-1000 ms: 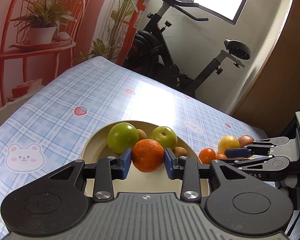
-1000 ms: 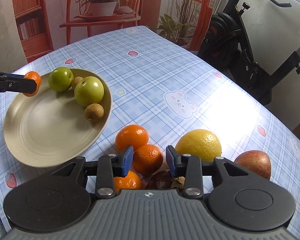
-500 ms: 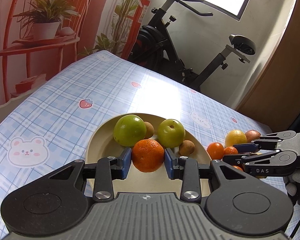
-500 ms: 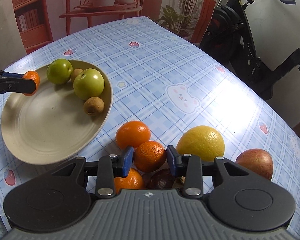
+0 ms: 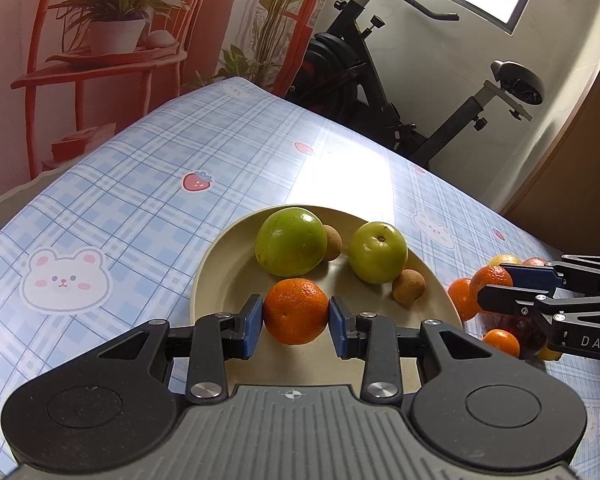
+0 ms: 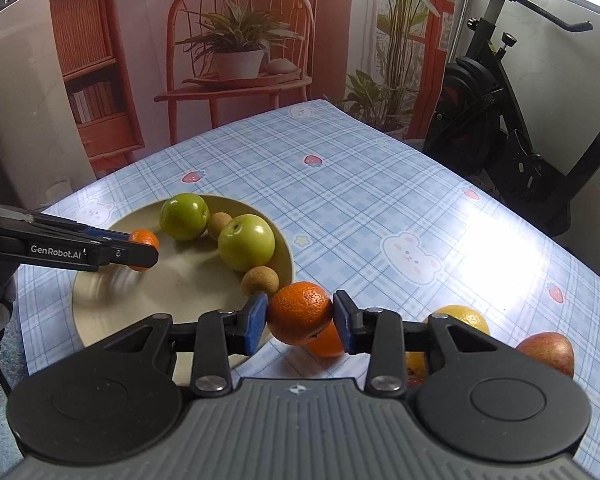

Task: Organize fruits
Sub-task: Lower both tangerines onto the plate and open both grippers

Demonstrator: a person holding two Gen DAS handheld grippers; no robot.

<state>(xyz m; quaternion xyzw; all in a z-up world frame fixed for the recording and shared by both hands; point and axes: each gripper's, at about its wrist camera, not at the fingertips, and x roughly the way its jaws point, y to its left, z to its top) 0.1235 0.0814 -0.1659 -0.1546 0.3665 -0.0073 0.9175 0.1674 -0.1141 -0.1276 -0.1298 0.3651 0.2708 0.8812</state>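
My left gripper [image 5: 296, 320] is shut on an orange [image 5: 296, 310] and holds it low over the near part of the beige plate [image 5: 224, 280]. The plate holds two green apples [image 5: 290, 240] [image 5: 377, 251] and two small brown fruits [image 5: 409, 286]. My right gripper [image 6: 300, 318] is shut on another orange [image 6: 300, 312], lifted just off the table beside the plate's [image 6: 112, 312] right rim. It also shows in the left wrist view [image 5: 500, 284]. More oranges [image 6: 326, 340], a yellow lemon [image 6: 464, 318] and a red fruit [image 6: 548, 350] lie on the table below it.
The table has a blue plaid cloth [image 6: 380, 200] with bear and strawberry prints. An exercise bike [image 5: 380, 80] stands past the far edge. A red chair with a potted plant [image 6: 236, 56] stands behind the table.
My right gripper closed on an orange from the pile and lifted it toward the plate. My left gripper lowered its orange nearer to the plate.
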